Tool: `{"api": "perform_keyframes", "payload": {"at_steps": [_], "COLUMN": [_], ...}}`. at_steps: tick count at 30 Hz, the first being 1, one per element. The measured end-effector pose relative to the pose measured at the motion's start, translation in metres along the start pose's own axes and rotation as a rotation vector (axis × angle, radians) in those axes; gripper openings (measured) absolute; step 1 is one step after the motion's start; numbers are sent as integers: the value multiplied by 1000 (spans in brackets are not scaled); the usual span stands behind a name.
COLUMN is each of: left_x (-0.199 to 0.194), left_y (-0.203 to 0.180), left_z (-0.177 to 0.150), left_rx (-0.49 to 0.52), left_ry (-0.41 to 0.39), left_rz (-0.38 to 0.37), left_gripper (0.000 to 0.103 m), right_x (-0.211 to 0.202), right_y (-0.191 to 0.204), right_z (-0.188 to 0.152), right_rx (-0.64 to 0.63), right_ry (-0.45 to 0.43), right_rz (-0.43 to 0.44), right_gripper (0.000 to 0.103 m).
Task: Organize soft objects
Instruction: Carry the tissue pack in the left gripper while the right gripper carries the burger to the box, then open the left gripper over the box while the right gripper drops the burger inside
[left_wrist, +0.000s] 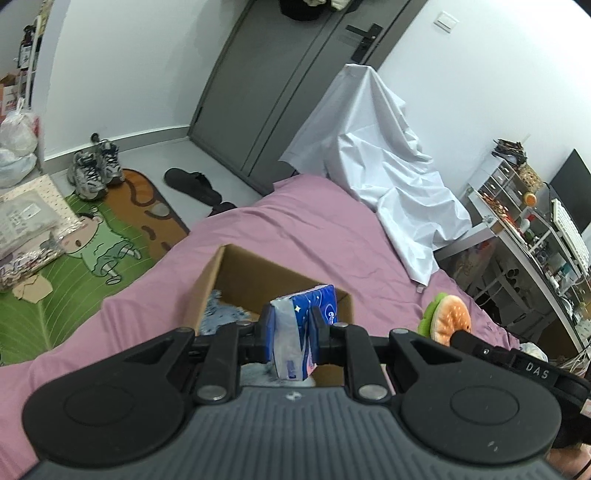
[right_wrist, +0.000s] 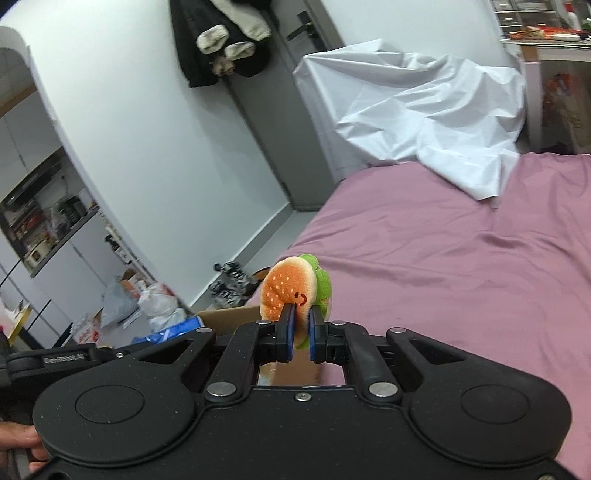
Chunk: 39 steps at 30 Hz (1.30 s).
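My left gripper is shut on a blue tissue pack and holds it over the open cardboard box on the pink bed. A bluish soft item lies inside the box. To the right in the left wrist view, the plush burger hangs in the other gripper's grasp. In the right wrist view my right gripper is shut on that plush burger, orange bun with green lettuce, held above the bed near the box's rim. The left gripper's body and the tissue pack show at lower left.
The pink bedsheet stretches ahead, with a crumpled white sheet at its far side. A grey door, shoes and a green cartoon mat lie on the floor side. A cluttered desk stands at right.
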<state>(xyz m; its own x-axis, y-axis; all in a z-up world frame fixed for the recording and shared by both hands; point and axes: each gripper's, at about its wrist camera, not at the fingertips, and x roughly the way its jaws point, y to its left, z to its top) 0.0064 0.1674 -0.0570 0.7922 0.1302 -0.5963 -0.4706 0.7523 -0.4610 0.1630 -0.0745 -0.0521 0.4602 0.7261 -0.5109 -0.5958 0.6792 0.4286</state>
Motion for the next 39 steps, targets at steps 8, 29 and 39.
{"api": "perform_keyframes", "payload": {"at_steps": [8, 29, 39], "left_x": [-16, -30, -27], "left_y": [19, 47, 47], "left_z": [-7, -22, -22], "left_rx": [-29, -94, -82], "left_ry": [4, 31, 15], "left_rz": [20, 89, 153], "left_gripper": [18, 44, 70], "right_x": [8, 40, 39], "right_y": [30, 56, 52], "right_z": [-8, -18, -15], "right_rx": [-35, -52, -53], "right_ry": [34, 94, 92], "right_rz": [72, 114, 73], "right_gripper": [8, 8, 52]}}
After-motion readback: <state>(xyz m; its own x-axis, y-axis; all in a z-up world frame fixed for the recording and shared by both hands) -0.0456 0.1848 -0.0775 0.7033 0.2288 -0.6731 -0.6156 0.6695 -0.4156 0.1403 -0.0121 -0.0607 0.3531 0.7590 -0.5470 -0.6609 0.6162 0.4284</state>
